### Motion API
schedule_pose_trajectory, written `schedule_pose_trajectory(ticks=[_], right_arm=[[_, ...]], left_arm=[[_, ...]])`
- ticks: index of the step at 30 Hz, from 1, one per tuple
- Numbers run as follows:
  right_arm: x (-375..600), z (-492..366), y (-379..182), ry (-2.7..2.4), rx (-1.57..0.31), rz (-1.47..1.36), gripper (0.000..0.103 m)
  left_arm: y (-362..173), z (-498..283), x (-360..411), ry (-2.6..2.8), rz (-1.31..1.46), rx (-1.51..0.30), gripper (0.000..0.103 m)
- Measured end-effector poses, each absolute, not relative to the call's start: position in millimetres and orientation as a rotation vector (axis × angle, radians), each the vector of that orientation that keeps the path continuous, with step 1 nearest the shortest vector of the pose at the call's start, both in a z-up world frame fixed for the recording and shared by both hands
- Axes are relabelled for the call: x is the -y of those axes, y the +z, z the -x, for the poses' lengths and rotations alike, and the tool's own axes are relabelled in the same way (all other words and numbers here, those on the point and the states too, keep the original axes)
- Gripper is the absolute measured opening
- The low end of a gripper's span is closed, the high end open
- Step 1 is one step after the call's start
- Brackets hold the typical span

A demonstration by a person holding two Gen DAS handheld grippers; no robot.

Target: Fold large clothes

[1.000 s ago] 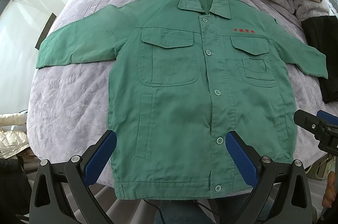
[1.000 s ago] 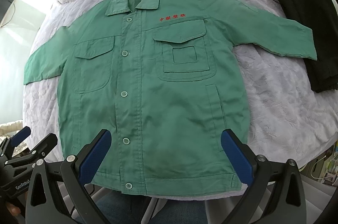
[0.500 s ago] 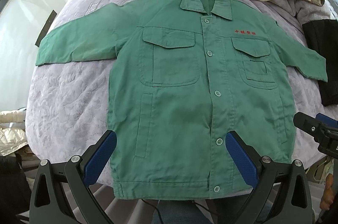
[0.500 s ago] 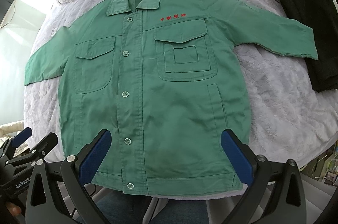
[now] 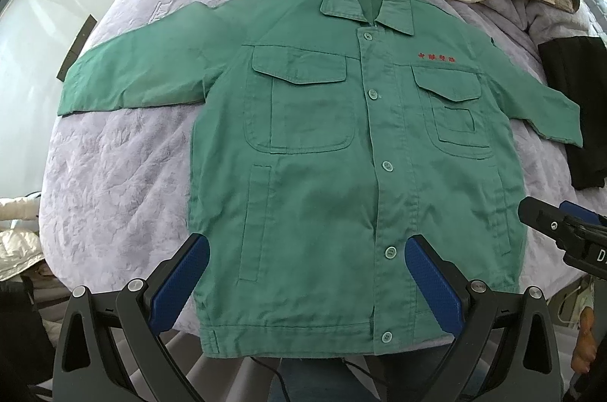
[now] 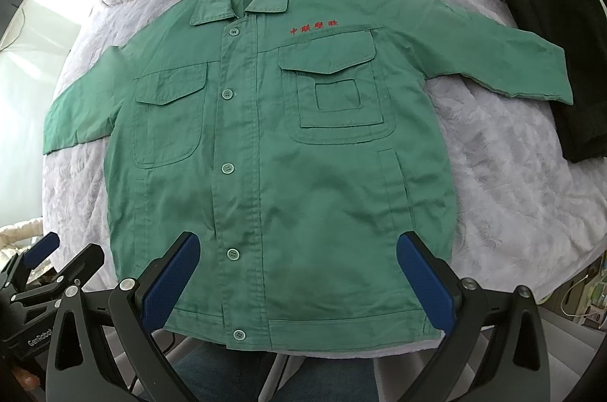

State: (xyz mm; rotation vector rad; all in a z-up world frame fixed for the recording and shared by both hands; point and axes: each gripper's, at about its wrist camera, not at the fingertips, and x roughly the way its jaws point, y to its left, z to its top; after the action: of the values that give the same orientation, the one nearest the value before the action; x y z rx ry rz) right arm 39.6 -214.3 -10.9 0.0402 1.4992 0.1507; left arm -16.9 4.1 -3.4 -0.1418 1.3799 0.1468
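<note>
Green button-front work jacket (image 5: 341, 174) lies flat, front up and buttoned, sleeves spread, on the lilac quilted bed (image 5: 114, 193), filling the frame's centre. No fold is made yet; all of it is left to you. Your left gripper (image 5: 307, 278) and right gripper (image 6: 297, 273) hang spread wide, empty, over the hem. Red chest embroidery (image 6: 313, 26) is too small to read; "GenRobot" partly shows at the right view's lower left.

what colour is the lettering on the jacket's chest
Red lettering on the green jacket, above a chest pocket; clearest in the right wrist view.
</note>
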Motion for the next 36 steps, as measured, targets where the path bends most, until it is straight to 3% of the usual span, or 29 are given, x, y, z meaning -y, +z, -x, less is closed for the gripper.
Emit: schedule_pose_trajectory(ticks=[13, 26, 36], right_arm=[[186.8, -39.9, -13.5, 0.214, -1.499, -0.074, 0.103], [80.9, -36.6, -31.3, 0.397, -1.477, -0.049, 0.103], [-6.6, -36.5, -83.6, 0.462, -1.500, 0.086, 0.103]], left_arm=[[-5.8, 21.2, -33.6, 0.137, 0.228, -1.365, 0.103], [-45.1, 29.2, -134.3, 0.179, 0.381, -1.392, 0.103], [-95.0, 3.7, -285.7, 0.335, 0.633, -1.128, 0.103]])
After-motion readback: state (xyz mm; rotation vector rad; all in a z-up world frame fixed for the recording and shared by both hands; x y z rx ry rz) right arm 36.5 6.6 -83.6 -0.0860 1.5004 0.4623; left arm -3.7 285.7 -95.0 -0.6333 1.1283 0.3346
